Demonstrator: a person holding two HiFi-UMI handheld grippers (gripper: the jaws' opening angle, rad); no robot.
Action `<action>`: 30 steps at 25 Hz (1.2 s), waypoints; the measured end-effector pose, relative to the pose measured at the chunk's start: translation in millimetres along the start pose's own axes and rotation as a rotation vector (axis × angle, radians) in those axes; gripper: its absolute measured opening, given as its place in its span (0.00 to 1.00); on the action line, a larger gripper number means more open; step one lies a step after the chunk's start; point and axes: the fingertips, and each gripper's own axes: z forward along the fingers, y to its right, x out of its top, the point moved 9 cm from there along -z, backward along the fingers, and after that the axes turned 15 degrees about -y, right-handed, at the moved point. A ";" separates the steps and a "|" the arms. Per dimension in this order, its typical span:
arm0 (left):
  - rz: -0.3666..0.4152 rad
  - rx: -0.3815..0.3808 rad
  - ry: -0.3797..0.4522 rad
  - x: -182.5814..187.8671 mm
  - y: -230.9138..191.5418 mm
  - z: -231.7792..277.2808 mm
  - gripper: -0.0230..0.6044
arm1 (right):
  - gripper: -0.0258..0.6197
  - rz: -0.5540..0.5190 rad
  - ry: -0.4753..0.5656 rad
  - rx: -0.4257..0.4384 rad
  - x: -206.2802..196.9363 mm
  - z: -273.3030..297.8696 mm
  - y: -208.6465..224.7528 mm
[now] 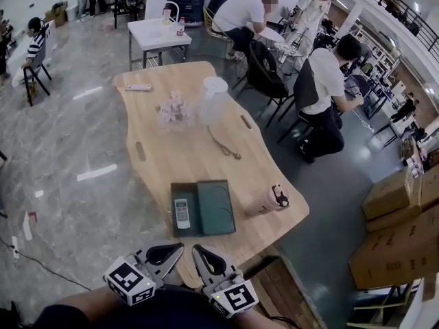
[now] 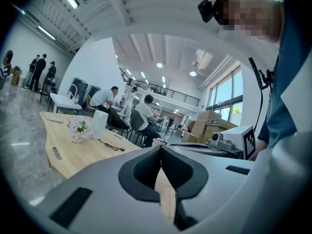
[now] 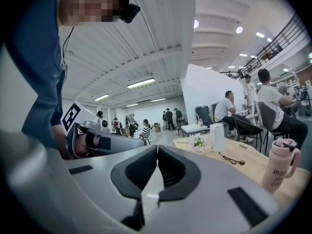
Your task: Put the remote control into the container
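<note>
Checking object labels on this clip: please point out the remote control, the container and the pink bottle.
remote control [image 1: 182, 213], head view, middle of its pale body.
container [image 1: 217, 207], head view, bare surface of its right half.
pink bottle [image 1: 269, 200], head view, middle of its body.

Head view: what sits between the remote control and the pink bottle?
Between the remote control and the pink bottle lies the dark right half of the container, then a narrow strip of bare table. Only the head view shows it.
</note>
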 end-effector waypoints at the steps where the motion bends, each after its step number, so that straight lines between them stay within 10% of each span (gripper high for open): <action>1: 0.000 0.000 0.001 0.3 0.9 0.9 0.06 | 0.07 0.002 0.001 -0.001 -1.2 -1.5 0.5; 30: 0.016 0.007 -0.001 0.5 6.0 -0.1 0.06 | 0.07 0.002 0.002 0.028 -8.1 0.3 -1.7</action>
